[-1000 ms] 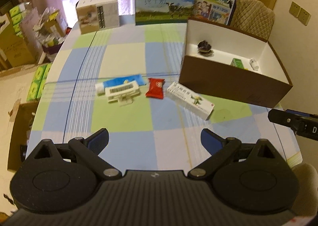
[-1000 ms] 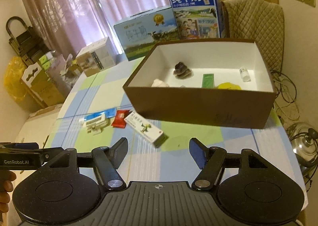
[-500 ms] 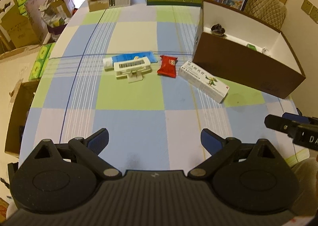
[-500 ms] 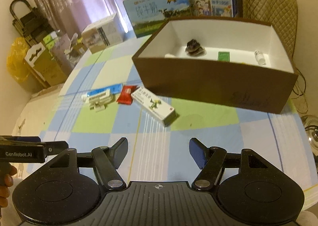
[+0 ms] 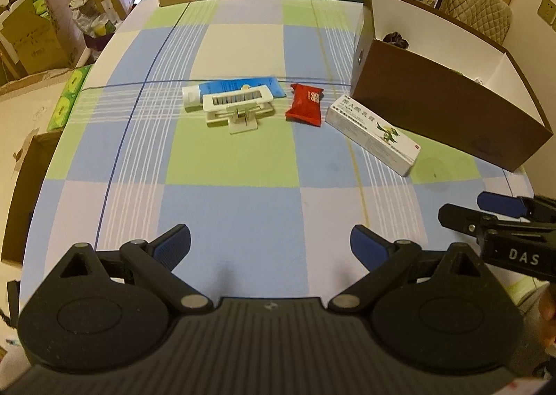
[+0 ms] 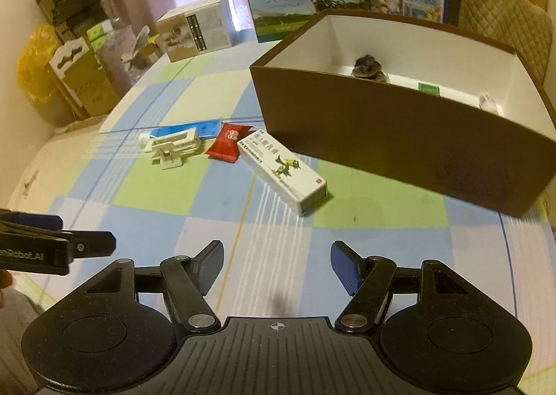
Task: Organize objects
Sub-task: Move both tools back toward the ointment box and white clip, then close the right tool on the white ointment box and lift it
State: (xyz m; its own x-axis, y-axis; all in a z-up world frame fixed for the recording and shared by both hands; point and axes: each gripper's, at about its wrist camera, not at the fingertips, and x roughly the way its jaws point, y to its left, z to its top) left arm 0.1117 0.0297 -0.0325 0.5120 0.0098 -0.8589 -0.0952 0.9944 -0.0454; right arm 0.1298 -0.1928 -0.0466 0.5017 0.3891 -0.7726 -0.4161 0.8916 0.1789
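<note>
Both cameras are now sitting closer over the checked cloth than a second ago, so the loose items are appearing larger and the brown box is sliding toward the right edge of the left wrist view. Four things are lying in a row on the bench [image 5: 229, 214]: a blue-and-white tube [image 5: 236, 89] with a white cap, a white plastic clip [image 5: 238, 109] resting against the tube's near side, a red snack packet [image 5: 305, 104] just beside the clip, and a long white medicine carton [image 5: 373, 133] with a green cartoon figure, touching or nearly touching the packet and lying angled along the near wall of the brown cardboard box [image 5: 441, 110]. Inside the box, seen from the right wrist, a dark crumpled object [image 6: 367, 68] is sitting by the far wall, with a small green item [image 6: 429, 87] and a pale item partly hidden behind the rim. The left tool [image 5: 271, 243] is hanging with its blue pads spread wide and nothing between them, well short of the row, roughly facing the clip and packet. The right tool [image 6: 276, 261] is likewise gaping wide and empty, with the carton [image 6: 283, 170] lying ahead of it, well apart. Milk cartons are standing at the bench's far edge.
</note>
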